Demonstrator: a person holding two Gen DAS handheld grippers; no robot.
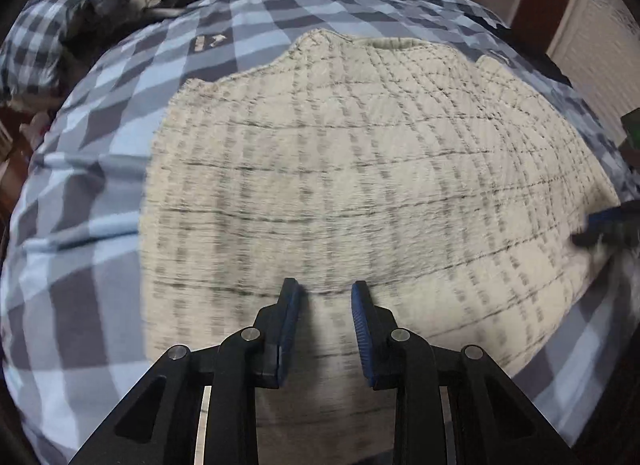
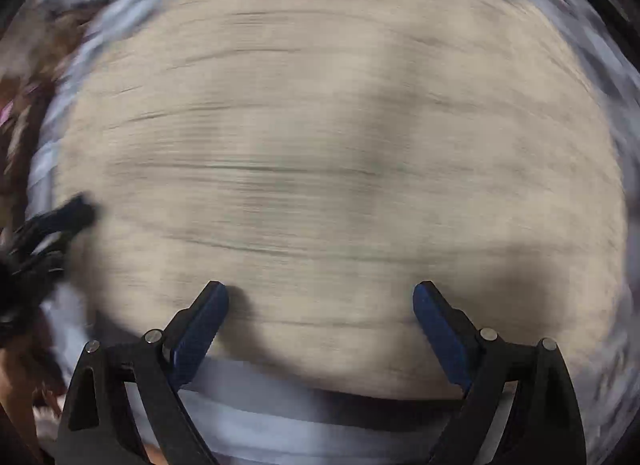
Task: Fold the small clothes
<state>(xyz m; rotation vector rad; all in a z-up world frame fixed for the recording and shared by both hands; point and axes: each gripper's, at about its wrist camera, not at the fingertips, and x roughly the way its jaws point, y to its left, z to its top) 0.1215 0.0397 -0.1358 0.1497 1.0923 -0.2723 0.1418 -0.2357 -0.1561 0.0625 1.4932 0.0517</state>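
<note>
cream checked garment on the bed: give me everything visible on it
The cream garment looks like soft knit or fleece, with a faint grey grid of dashed lines. It lies spread flat on the blue-grey checked bedcover, its far edge wavy with a raised bump. Which garment it is cannot be told. Both hand-held grippers hang over its near part with open jaws, holding nothing; contact is unclear. The right wrist view is motion-blurred.

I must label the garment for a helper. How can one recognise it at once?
Find the bed with the blue and grey checked cover. The cream knitted garment lies spread flat on it. Thin dark grid lines on pale knit set it apart from the bold checks around.
</note>
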